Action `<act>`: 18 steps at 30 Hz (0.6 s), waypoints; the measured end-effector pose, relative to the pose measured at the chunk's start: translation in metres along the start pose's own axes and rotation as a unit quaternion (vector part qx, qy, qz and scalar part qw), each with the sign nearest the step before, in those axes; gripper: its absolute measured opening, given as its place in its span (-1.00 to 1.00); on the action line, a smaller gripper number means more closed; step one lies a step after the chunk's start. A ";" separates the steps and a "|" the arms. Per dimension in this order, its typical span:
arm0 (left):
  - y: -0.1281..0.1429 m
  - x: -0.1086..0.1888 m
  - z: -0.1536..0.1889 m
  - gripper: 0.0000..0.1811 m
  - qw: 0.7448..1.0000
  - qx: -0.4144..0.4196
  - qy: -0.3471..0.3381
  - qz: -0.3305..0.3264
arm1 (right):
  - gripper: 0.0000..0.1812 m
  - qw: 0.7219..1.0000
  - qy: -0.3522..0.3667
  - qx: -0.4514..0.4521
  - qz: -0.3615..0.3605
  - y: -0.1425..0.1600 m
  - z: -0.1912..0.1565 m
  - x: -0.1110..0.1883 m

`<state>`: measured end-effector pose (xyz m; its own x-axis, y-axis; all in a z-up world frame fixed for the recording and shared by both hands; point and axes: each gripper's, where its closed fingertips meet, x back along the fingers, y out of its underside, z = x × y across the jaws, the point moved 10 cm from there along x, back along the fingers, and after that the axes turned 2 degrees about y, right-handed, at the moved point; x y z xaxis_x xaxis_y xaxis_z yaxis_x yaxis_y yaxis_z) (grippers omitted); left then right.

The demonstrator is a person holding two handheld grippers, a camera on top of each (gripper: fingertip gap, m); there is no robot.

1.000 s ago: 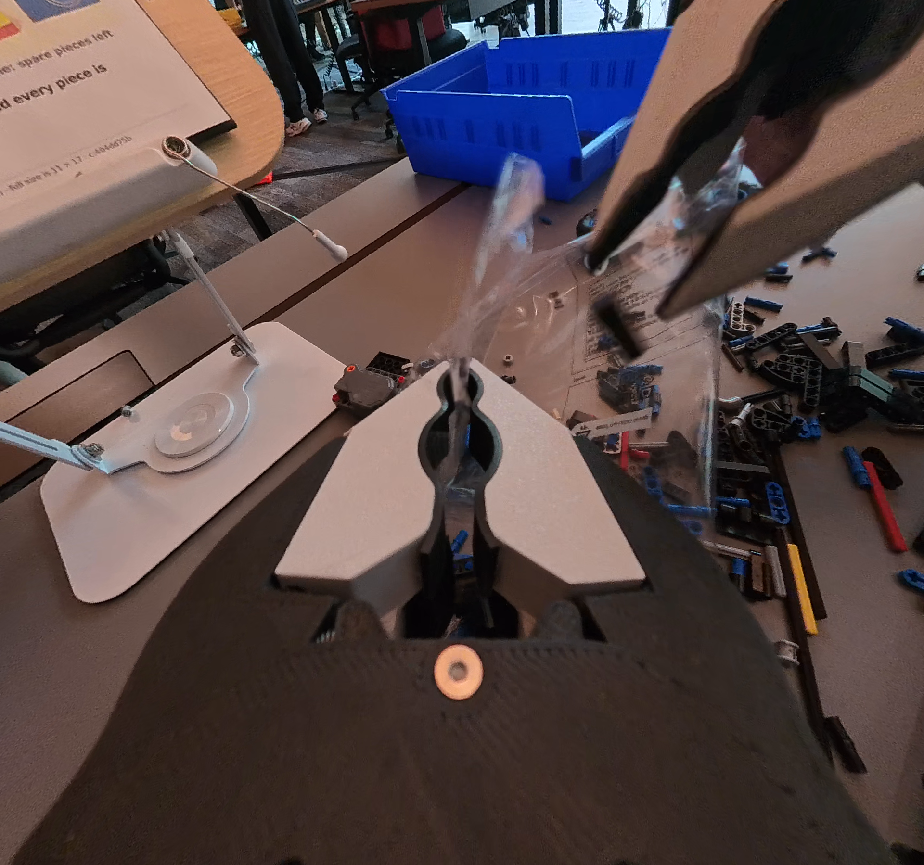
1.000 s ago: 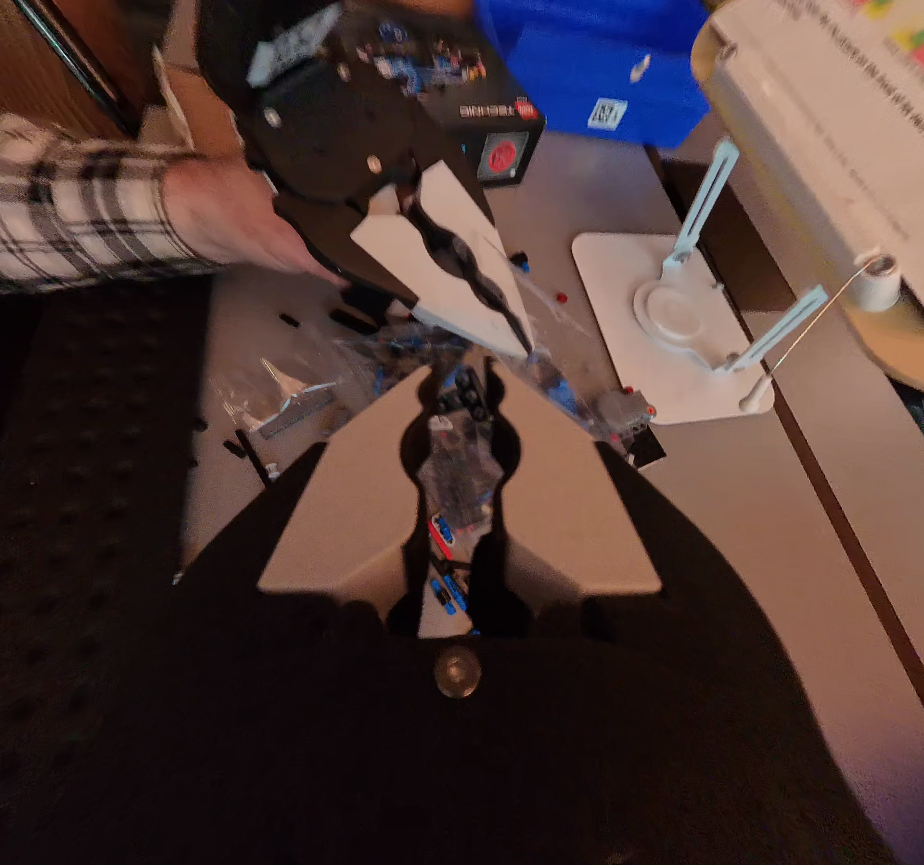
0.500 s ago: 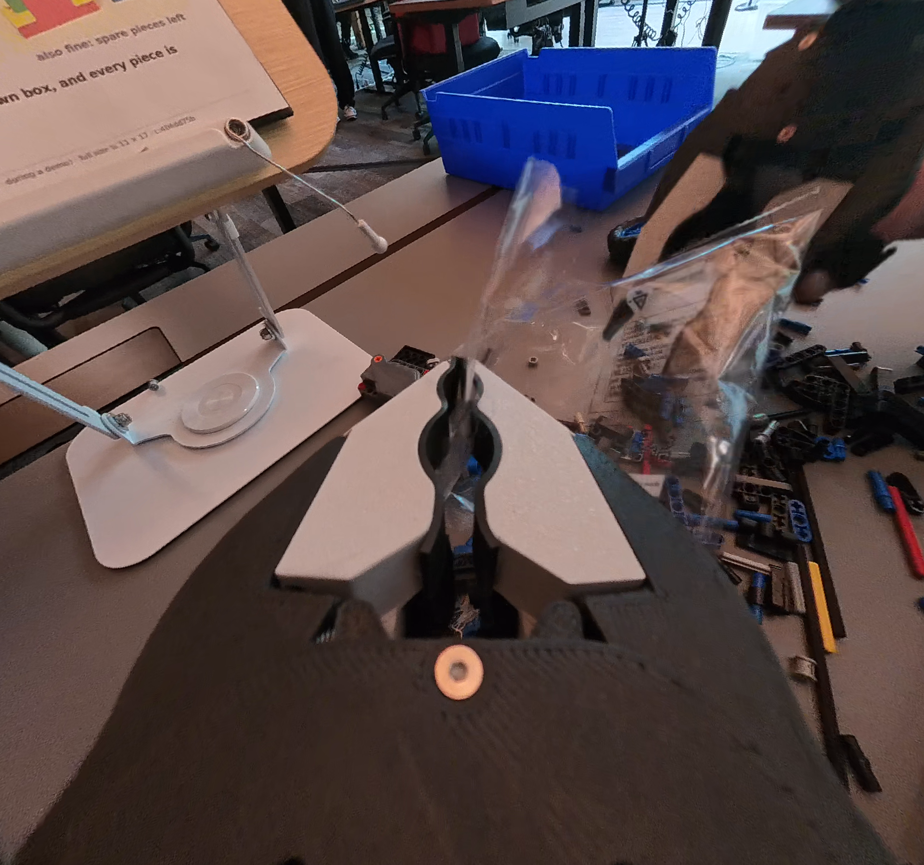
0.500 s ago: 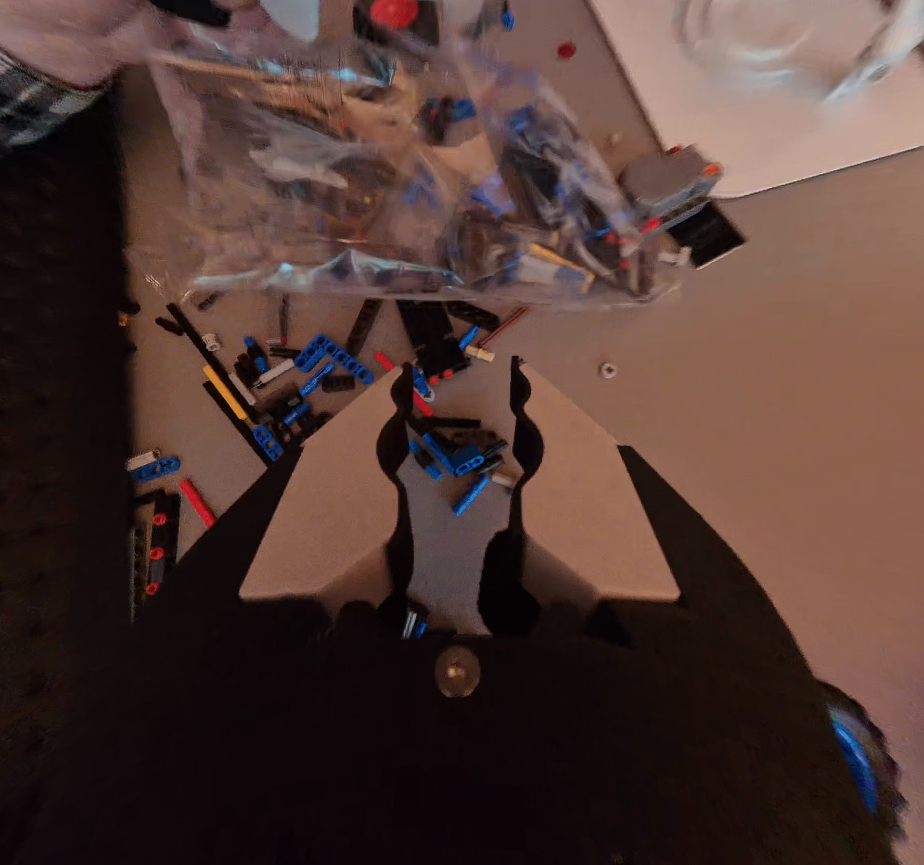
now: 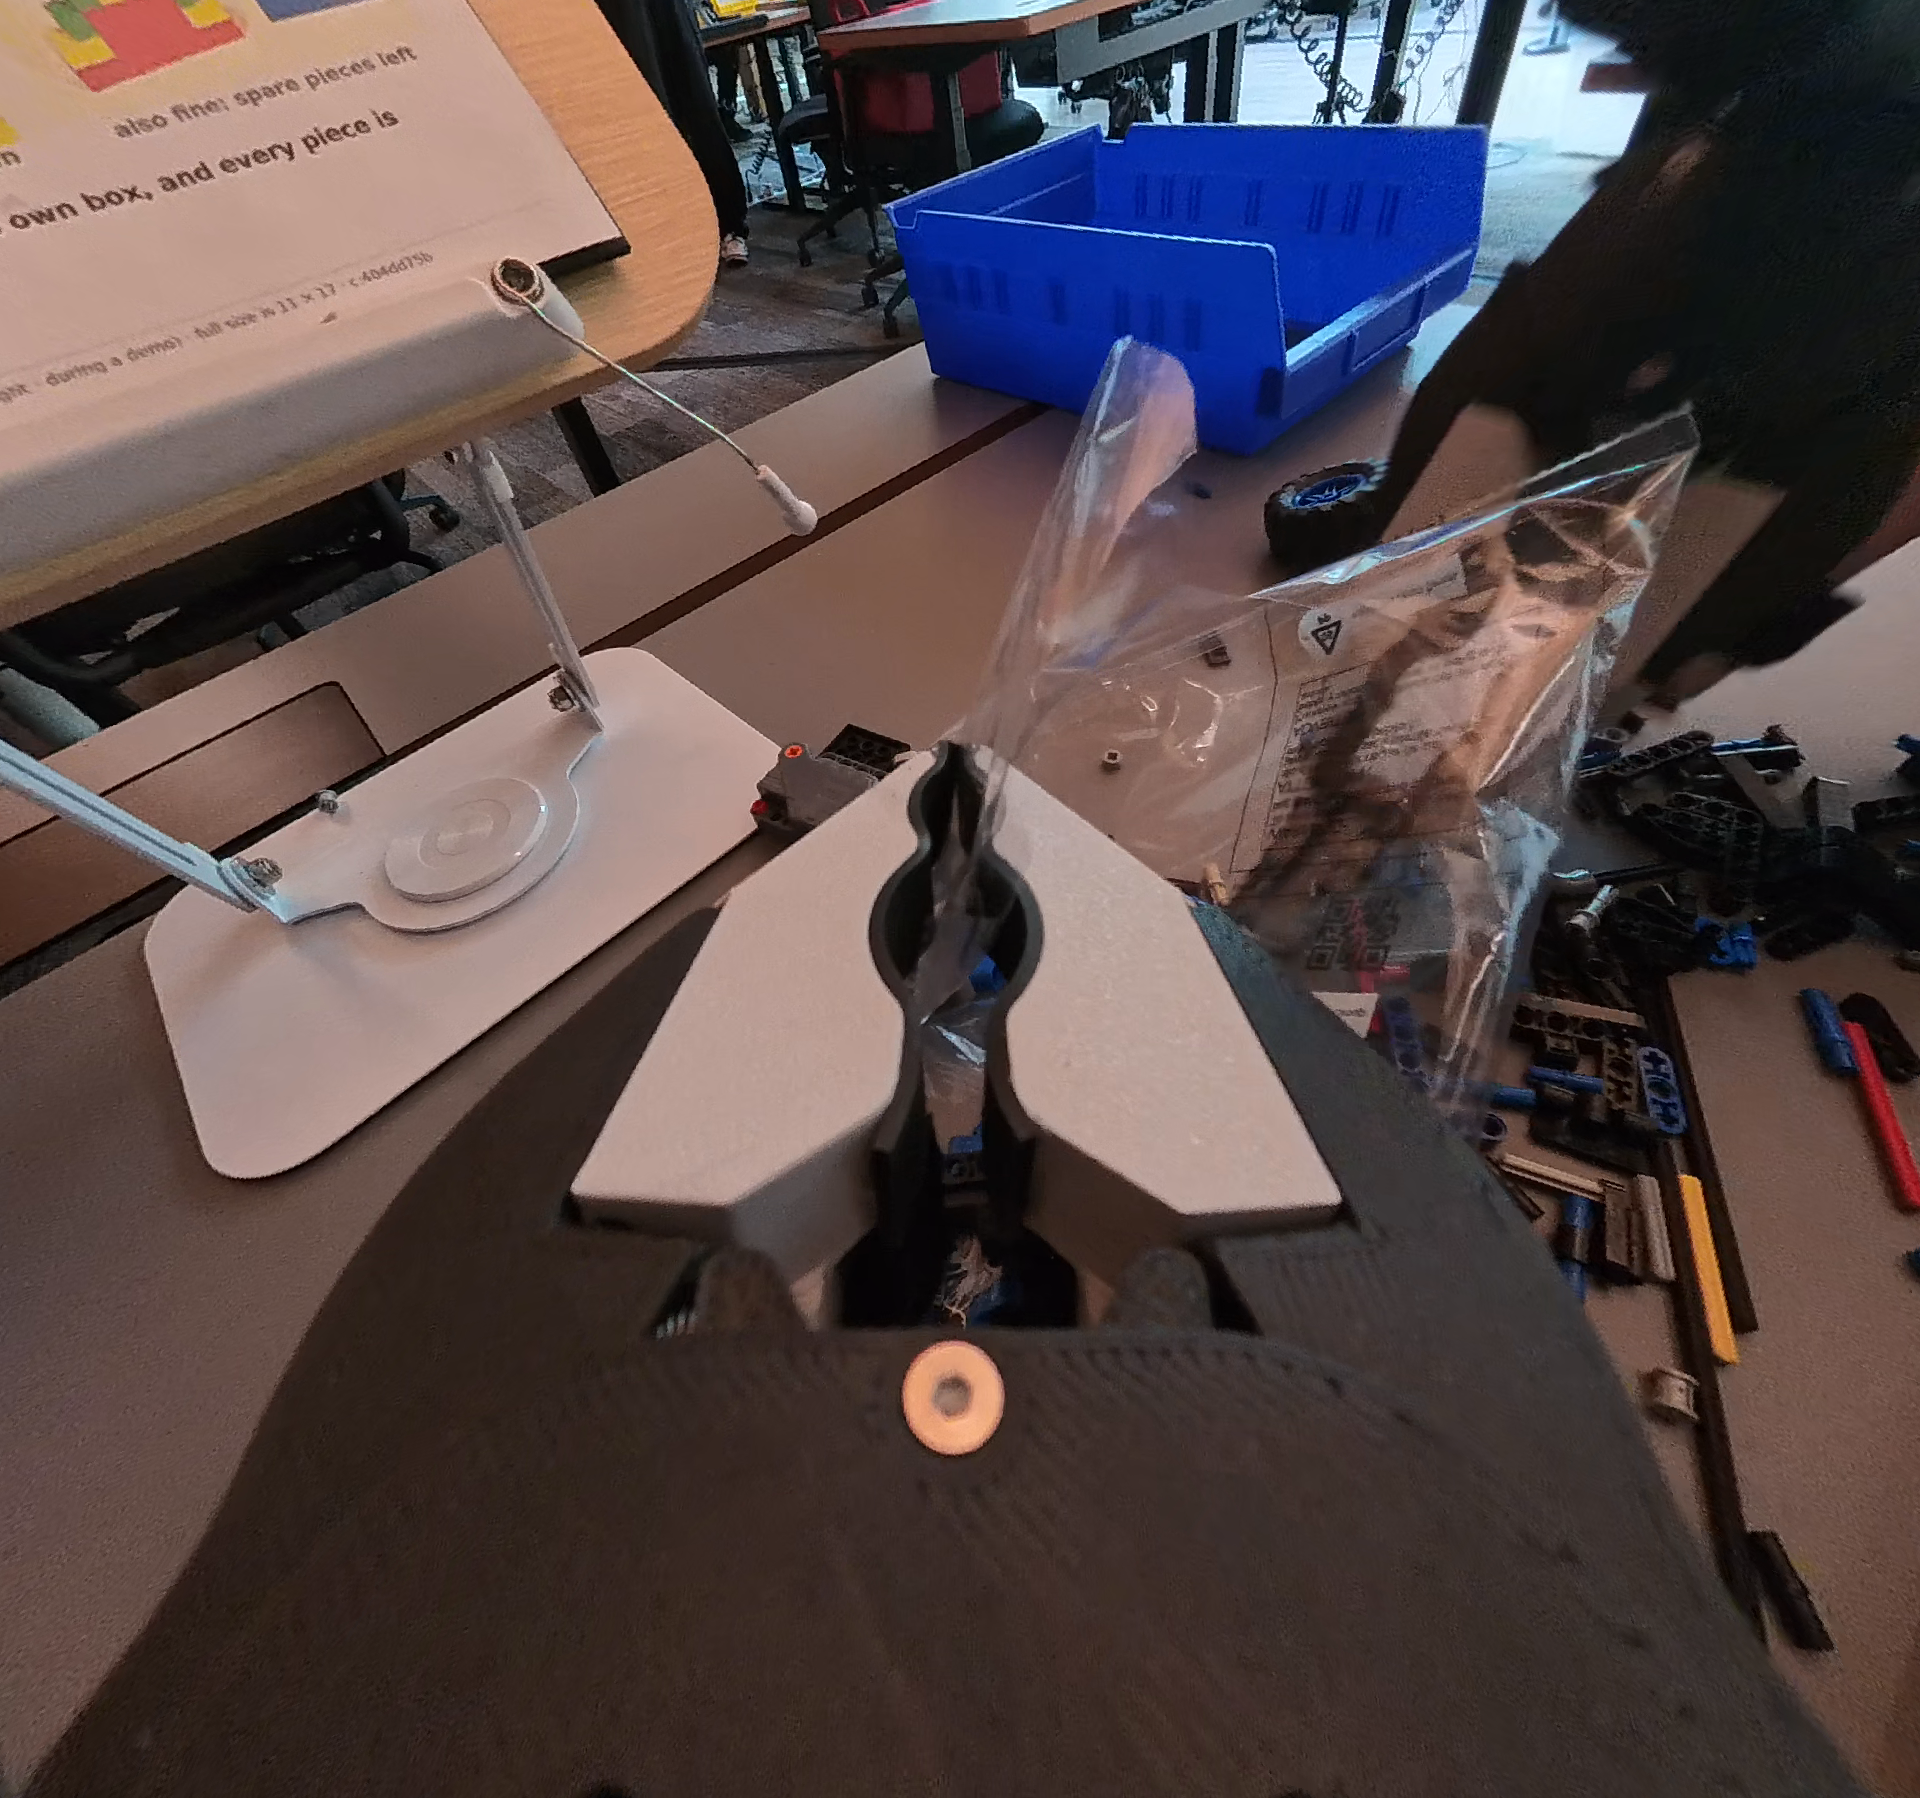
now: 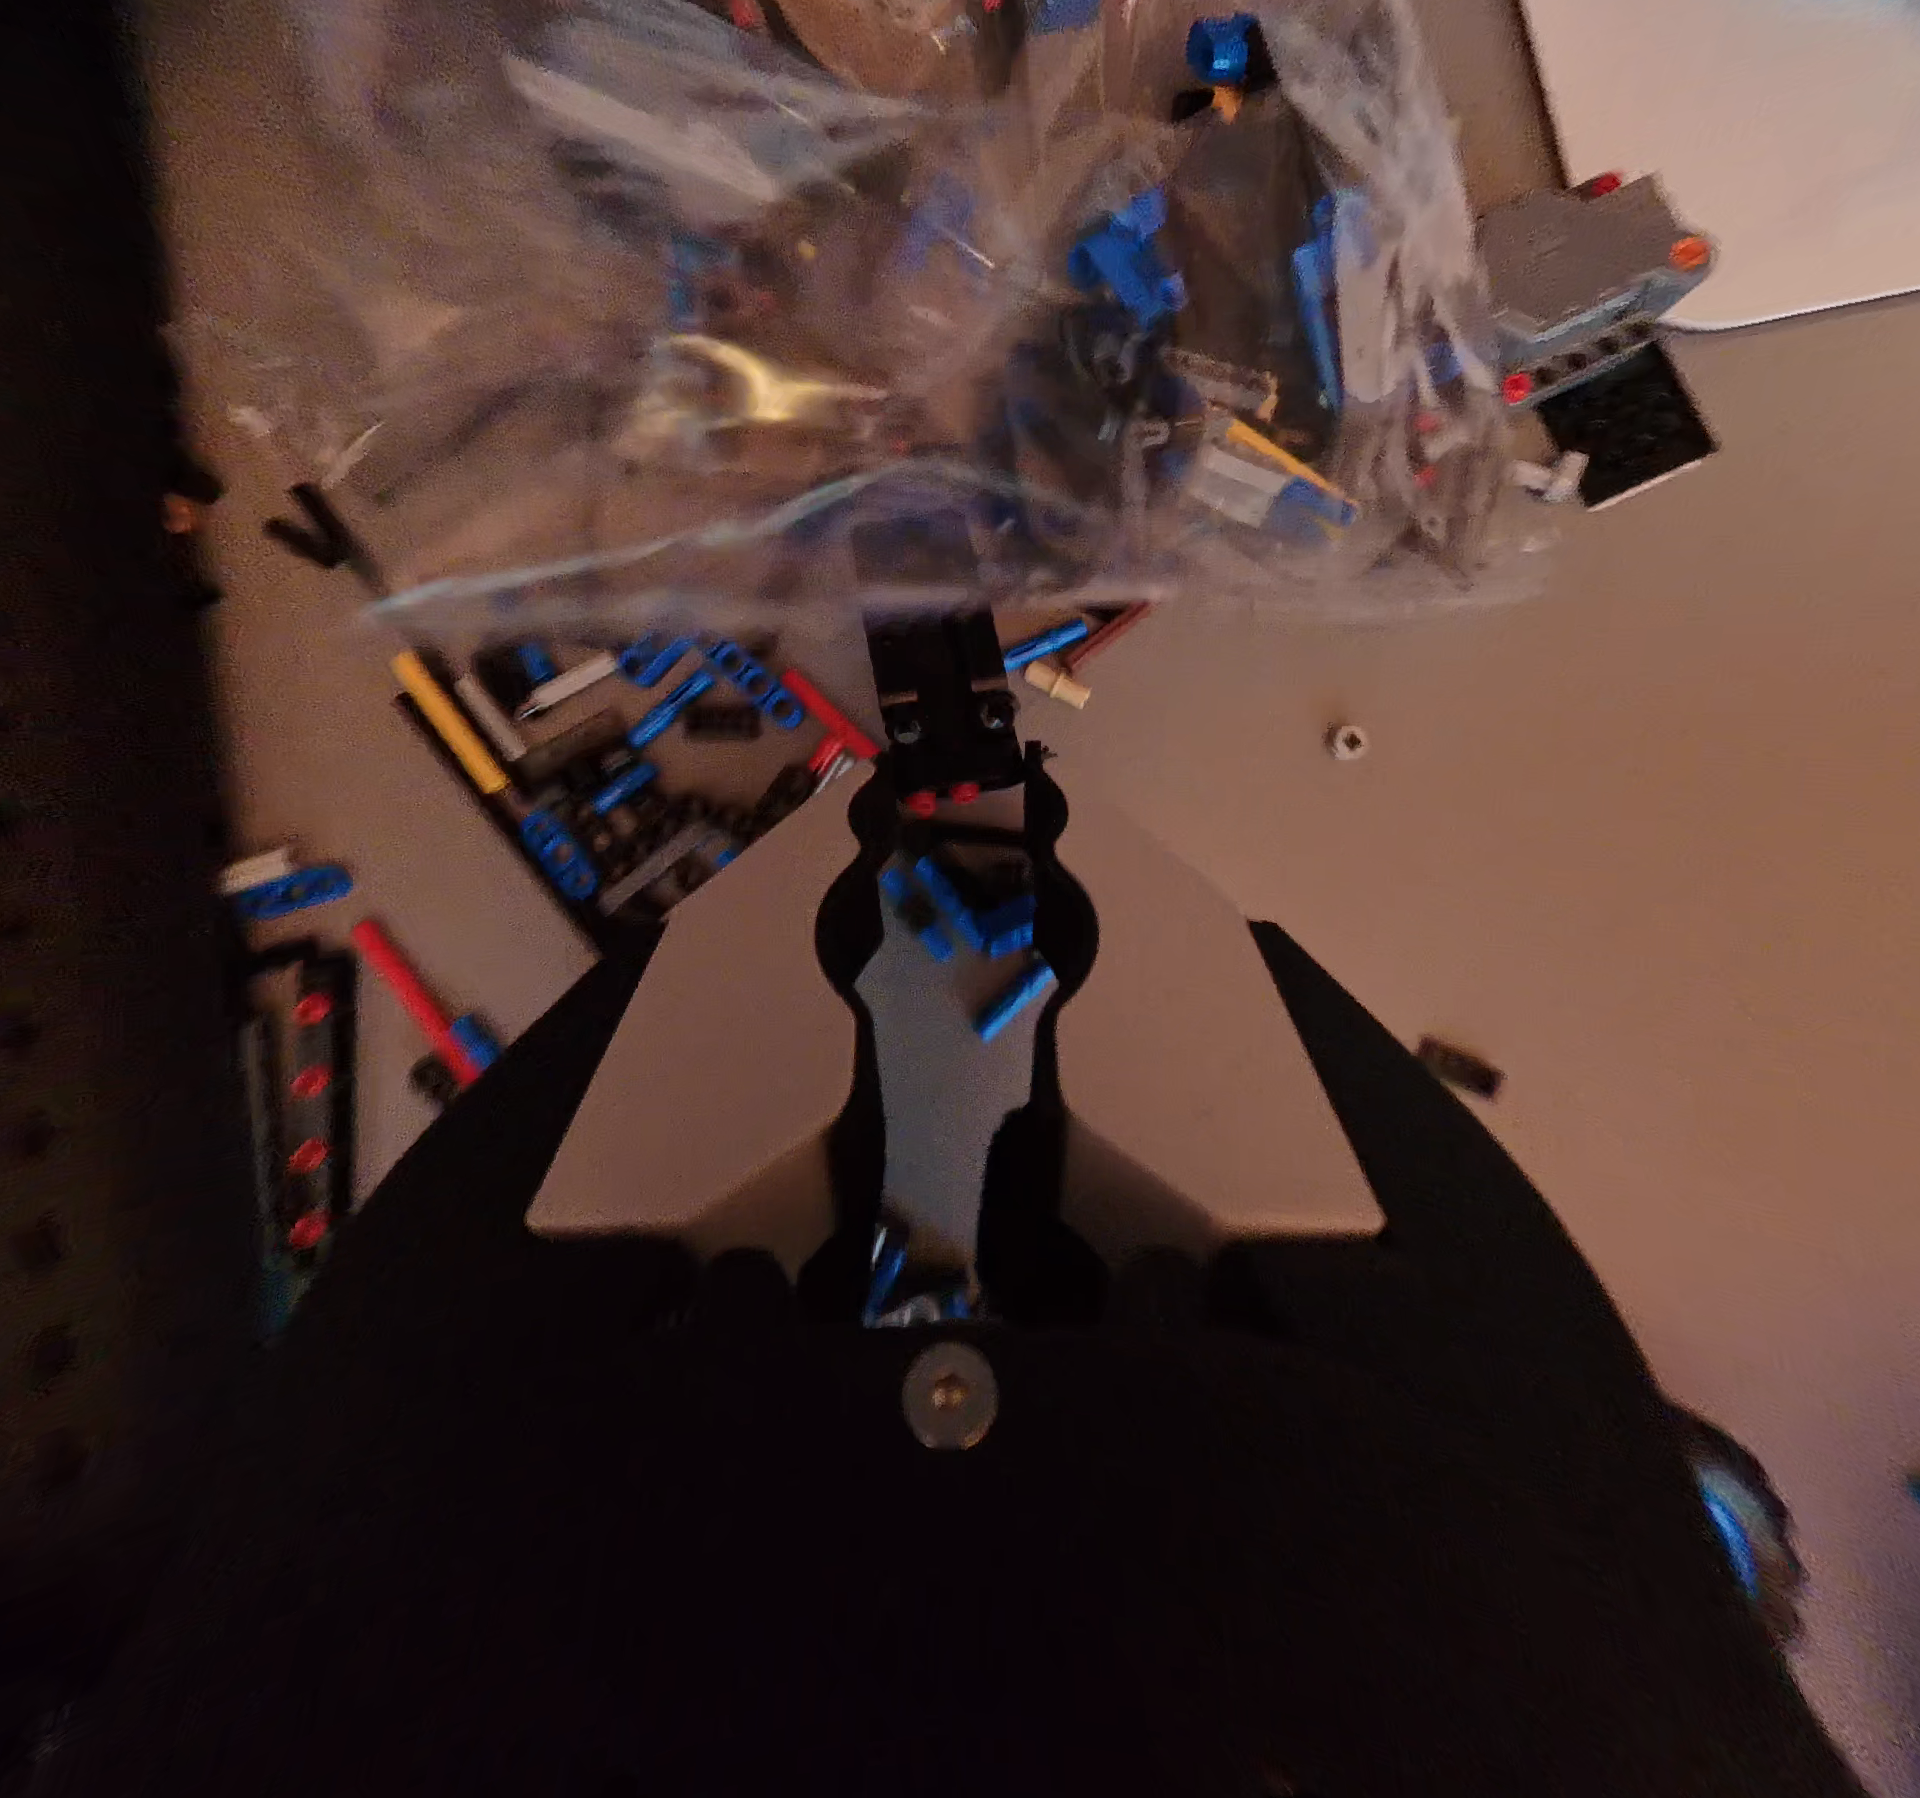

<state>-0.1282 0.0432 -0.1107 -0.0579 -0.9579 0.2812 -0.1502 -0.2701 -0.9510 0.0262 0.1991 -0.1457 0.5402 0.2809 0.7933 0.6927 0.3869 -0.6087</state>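
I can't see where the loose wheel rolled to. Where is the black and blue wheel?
In the left wrist view the black and blue wheel lies on the table, upper right, just before the blue bin and behind the clear bag.

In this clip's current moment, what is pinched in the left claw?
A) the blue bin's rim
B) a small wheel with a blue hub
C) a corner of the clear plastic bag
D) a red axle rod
C: in the left wrist view the left claw is shut on a twisted corner of the clear plastic bag, which hangs above the loose building pieces on the table.
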 end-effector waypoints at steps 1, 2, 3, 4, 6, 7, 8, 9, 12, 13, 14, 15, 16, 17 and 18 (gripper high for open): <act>0.000 0.000 0.000 -1.00 1.000 0.001 0.001 0.000 | -0.76 1.000 0.000 0.008 0.006 -0.001 -0.004 0.016; 0.000 -0.001 0.000 -1.00 1.000 0.001 0.001 0.000 | -0.75 1.000 -0.006 0.017 0.019 -0.003 -0.011 0.034; 0.000 -0.001 0.001 -1.00 1.000 -0.001 0.002 -0.001 | -0.75 0.999 -0.011 0.028 0.035 -0.005 -0.020 0.053; -0.001 -0.002 0.001 -1.00 1.000 -0.002 0.003 -0.001 | -0.76 0.997 -0.014 0.044 0.055 -0.010 -0.030 0.072; -0.002 -0.004 0.003 -1.00 1.000 -0.007 0.005 -0.003 | -0.76 0.991 0.010 0.078 0.105 -0.027 -0.047 0.106; -0.002 -0.004 0.003 -1.00 1.000 -0.010 0.005 -0.004 | -0.76 0.988 0.026 0.091 0.118 -0.038 -0.054 0.118; -0.002 -0.005 0.004 -1.00 1.000 -0.011 0.007 -0.005 | -0.75 0.986 0.046 0.104 0.120 -0.050 -0.060 0.125; -0.001 -0.006 0.005 -1.00 1.000 -0.012 0.007 -0.006 | -0.75 0.985 0.065 0.116 0.109 -0.061 -0.064 0.127; 0.000 -0.006 0.005 -1.00 1.000 -0.013 0.008 -0.006 | -0.75 0.982 0.113 0.148 0.027 -0.086 -0.069 0.108; 0.000 -0.005 0.005 -1.00 1.000 -0.013 0.007 -0.004 | -0.75 0.979 0.136 0.150 -0.009 -0.093 -0.065 0.095; 0.000 -0.005 0.004 -1.00 1.000 -0.011 0.006 -0.004 | -0.72 0.975 0.161 0.151 -0.043 -0.098 -0.060 0.080; 0.000 -0.005 0.004 -1.00 1.000 -0.011 0.004 -0.004 | -0.48 0.970 0.180 0.152 -0.067 -0.101 -0.055 0.068; 0.001 -0.004 0.003 -1.00 1.000 -0.010 0.001 -0.004 | -0.33 0.967 0.192 0.152 -0.071 -0.103 -0.052 0.061; 0.001 -0.003 0.002 -1.00 1.000 -0.009 -0.001 -0.004 | -0.37 0.969 0.193 0.147 -0.044 -0.105 -0.050 0.062; 0.001 -0.003 0.001 -1.00 1.000 -0.007 -0.003 -0.004 | -0.45 0.974 0.184 0.135 0.002 -0.106 -0.048 0.067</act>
<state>-0.1276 0.0456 -0.1122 -0.0499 -0.9564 0.2878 -0.1639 -0.2764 -0.9470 0.0121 0.1351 -0.0285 0.7118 -0.0317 0.7016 0.5659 0.6176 -0.5462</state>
